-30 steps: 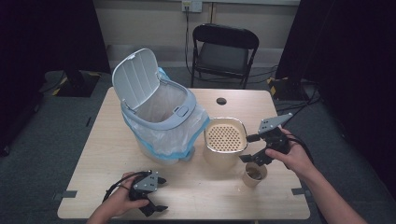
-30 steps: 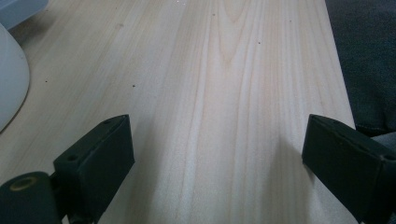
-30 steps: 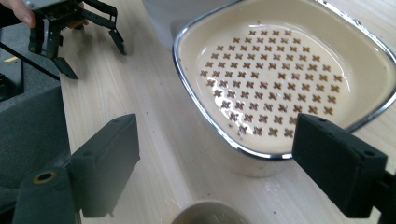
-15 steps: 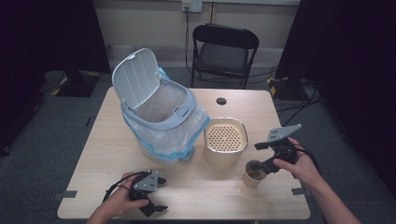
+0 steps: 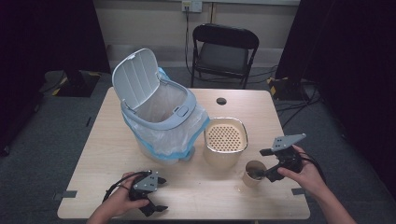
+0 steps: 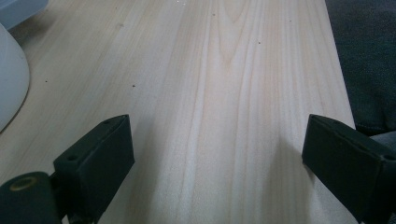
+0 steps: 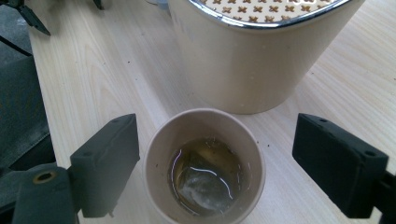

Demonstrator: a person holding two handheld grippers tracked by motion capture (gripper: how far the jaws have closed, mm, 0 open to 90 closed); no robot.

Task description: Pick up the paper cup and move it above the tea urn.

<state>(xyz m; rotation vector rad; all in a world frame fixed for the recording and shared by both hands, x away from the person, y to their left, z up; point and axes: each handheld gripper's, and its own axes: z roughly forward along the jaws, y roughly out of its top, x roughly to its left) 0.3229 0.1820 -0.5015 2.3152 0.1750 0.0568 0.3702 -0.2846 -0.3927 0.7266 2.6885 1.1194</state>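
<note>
1. At far left the room falls dark beyond the grey carpet (image 5: 42, 140); my left gripper (image 5: 148, 200) sits low on the pale wooden table (image 5: 107, 154) near its front edge, jaws spread wide with bare wood grain between them.
2. Just behind it stands the grey bin (image 5: 159, 116), lid tipped up and open, lined with a clear bag edged in blue.
3. Beside the bin, the cream container (image 5: 225, 147) with its perforated top rests upright on the wood.
4. Right in front of that container sits the paper cup (image 5: 254, 173), upright, with brownish liquid and a tea bag (image 7: 198, 179) inside.
5. My right gripper (image 5: 268, 173) is at the cup, jaws wide on either side of it, neither pad touching.
6. Farther back, a black folding chair (image 5: 224, 49) stands against the pale wall; dark curtains close the right side.
</note>
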